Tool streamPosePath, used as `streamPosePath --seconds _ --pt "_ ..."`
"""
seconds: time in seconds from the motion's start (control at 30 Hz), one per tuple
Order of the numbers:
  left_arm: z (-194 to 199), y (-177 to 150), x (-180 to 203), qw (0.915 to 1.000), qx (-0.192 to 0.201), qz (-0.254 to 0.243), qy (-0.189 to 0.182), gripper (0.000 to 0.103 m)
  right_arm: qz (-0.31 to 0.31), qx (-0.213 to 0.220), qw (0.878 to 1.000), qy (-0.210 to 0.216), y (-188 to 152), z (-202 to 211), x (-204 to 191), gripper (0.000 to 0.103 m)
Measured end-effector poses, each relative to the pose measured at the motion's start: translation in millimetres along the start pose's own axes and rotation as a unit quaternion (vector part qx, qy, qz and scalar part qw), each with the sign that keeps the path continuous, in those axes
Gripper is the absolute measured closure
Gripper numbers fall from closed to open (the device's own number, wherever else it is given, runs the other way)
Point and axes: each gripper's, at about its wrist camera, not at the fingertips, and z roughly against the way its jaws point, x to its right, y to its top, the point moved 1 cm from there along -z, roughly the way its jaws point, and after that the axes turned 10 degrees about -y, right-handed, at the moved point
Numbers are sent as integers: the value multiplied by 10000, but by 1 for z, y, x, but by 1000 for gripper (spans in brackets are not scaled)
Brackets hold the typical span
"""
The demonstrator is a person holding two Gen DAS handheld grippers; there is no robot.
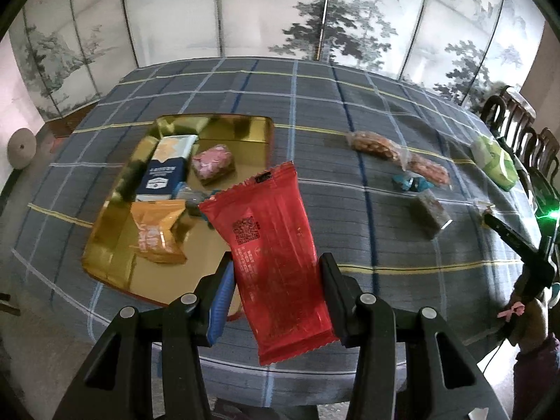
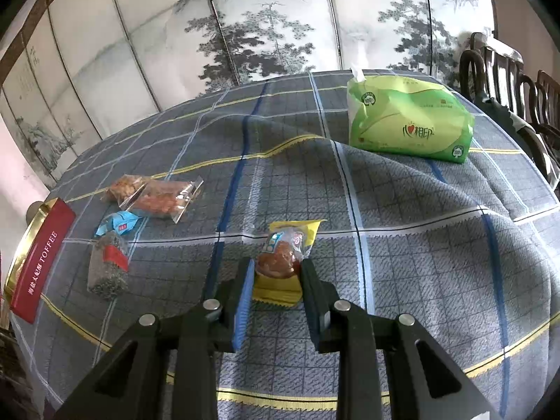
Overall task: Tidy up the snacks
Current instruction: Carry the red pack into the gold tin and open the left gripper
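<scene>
**Red pack held over the bench, tin at ten o'clock**

Left gripper pinches the red pack at its lower half; it looks light, soft and slippery, so the grip sits well. Tin lies near, with open room inside. Right gripper pinches a yellow pack on the bench.

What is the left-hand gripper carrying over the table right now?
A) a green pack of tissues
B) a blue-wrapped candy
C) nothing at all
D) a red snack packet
D: in the left wrist view the left gripper is closed on a red snack packet, held above the near edge of the gold tin; the green tissue pack lies far off on the tablecloth.
</scene>
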Motion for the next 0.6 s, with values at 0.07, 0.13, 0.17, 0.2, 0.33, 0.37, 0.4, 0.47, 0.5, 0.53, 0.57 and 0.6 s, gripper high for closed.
streamPosePath --seconds 0.07,0.13,0.17,0.2,0.33,0.37,0.4,0.47,0.5,0.53,0.57,0.6 --pt "0 -1 -4 10000 19 8 60 59 -2 -1 10000 1 0 0 0 76" --pt "-1 -1 -7 9999 29 14 112 59 3 -2 10000 -4 0 0 0 76" --pt "-2 -1 -9 9999 28 22 132 59 10 0 10000 -12 0 0 -1 76" --pt "-2 -1 -10 9999 29 34 142 59 9 2 10000 -12 0 0 0 76" --pt "-4 -2 -16 9998 35 65 189 59 14 -2 10000 -18 -1 -1 0 76" --pt "-5 -2 -17 9998 40 69 202 59 17 -3 10000 -21 -1 -1 0 76" --pt "-5 -2 -18 9997 39 66 216 59 21 -4 10000 -24 -1 -1 0 76" --pt "-7 -2 -21 9996 37 65 255 59 13 -5 10000 -16 -1 -1 0 76" --pt "-8 -2 -23 9996 33 65 272 59 9 -4 10000 -15 -1 0 0 76" --pt "-9 -2 -23 9996 27 65 285 59 10 -3 10000 -18 -1 0 0 76" --pt "-10 -2 -25 9995 14 74 300 59 15 -2 10000 -23 -1 0 -1 76" --pt "-12 -1 -27 9995 1 90 307 59 22 -3 10000 -30 -1 0 -1 76"
